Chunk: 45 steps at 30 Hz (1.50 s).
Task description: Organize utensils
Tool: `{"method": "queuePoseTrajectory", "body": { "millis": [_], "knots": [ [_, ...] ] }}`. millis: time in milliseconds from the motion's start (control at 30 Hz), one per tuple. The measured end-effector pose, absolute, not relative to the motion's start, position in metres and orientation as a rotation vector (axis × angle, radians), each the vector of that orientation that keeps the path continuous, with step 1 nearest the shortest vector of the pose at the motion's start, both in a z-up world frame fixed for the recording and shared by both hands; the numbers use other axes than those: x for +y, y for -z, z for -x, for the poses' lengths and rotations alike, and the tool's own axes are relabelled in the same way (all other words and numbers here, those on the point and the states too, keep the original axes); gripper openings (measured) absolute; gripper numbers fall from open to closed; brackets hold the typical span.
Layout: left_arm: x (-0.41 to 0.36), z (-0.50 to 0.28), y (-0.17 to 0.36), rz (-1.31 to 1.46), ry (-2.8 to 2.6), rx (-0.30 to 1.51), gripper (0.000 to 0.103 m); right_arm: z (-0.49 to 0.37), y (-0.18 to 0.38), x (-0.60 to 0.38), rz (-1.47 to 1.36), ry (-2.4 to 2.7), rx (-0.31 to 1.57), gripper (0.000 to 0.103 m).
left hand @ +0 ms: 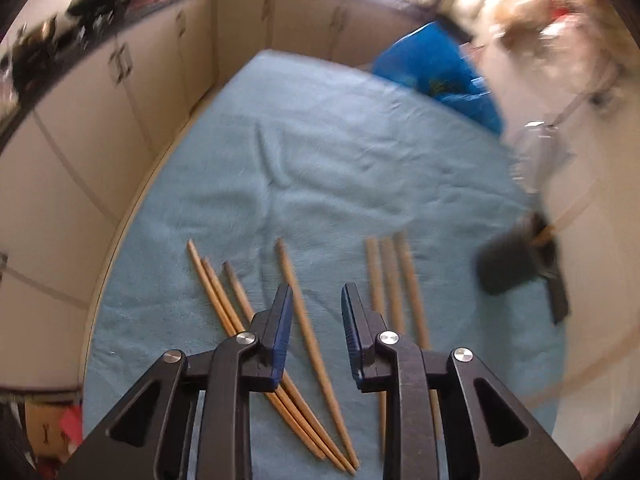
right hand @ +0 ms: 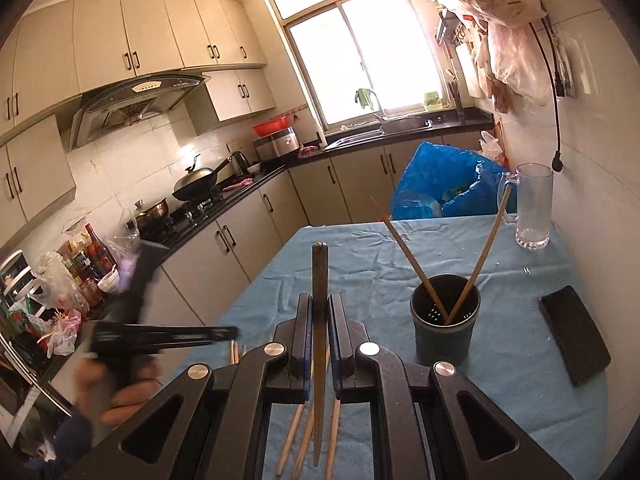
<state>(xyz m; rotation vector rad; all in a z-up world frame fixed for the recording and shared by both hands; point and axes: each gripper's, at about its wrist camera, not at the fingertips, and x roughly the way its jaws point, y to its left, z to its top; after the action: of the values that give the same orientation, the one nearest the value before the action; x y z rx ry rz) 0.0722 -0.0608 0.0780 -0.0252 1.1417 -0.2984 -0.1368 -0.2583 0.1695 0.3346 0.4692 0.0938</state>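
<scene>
Right gripper point(right hand: 319, 312) pinches one upright chopstick point(right hand: 320, 280); left gripper point(left hand: 316, 300), jaws spread, hangs above loose chopsticks point(left hand: 304, 320) near the tabletop's point(left hand: 320, 140) front edge.

**Left jaws apart, right jaws clamped**

Your left gripper point(left hand: 314, 292) tips steeply downward, jaws parted with nothing between the pads. Your right gripper point(right hand: 319, 300) points out nearly level, its jaws pinched tight on a chopstick point(right hand: 319, 280). Your left hand point(right hand: 120, 384) shows blurred at the side.

Cream cabinets point(right hand: 132, 40) line the tiled kitchen, a bright window point(right hand: 360, 60) above the black countertop point(right hand: 400, 130).
</scene>
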Motion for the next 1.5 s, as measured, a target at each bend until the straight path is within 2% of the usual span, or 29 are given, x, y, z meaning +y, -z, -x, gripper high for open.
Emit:
{"method": "queuePoseTrajectory", "body": {
  "millis": [133, 433, 500, 533, 633, 1167, 1500],
  "knots": [
    [-0.063, -0.103, -0.041, 0.038, 0.253, 1.240, 0.024, 0.137, -0.168, -0.261, -0.338, -0.095, 0.469, 0.008],
    [-0.079, -0.129, -0.002, -0.011, 0.179, 1.290, 0.024, 0.136, -0.165, -0.266, -0.349, -0.087, 0.478, 0.008],
    [-0.084, -0.128, -0.002, -0.039, 0.172, 1.279, 0.018, 0.137, -0.164, -0.266, -0.349, -0.088, 0.479, 0.008],
    [-0.085, -0.128, 0.000, -0.042, 0.175, 1.279, 0.011, 0.137, -0.164, -0.266, -0.350, -0.087, 0.480, 0.008],
    [-0.085, -0.121, -0.003, -0.040, 0.196, 1.269, 0.009, 0.137, -0.165, -0.266, -0.350, -0.088, 0.480, 0.008],
    [-0.080, -0.010, -0.139, -0.049, 0.317, 0.826, 0.008, 0.145, -0.171, -0.256, -0.326, -0.072, 0.456, 0.008],
    [-0.083, 0.029, -0.178, -0.062, 0.359, 0.708, 0.007, 0.150, -0.175, -0.253, -0.322, -0.065, 0.443, 0.008]
  ]
}}
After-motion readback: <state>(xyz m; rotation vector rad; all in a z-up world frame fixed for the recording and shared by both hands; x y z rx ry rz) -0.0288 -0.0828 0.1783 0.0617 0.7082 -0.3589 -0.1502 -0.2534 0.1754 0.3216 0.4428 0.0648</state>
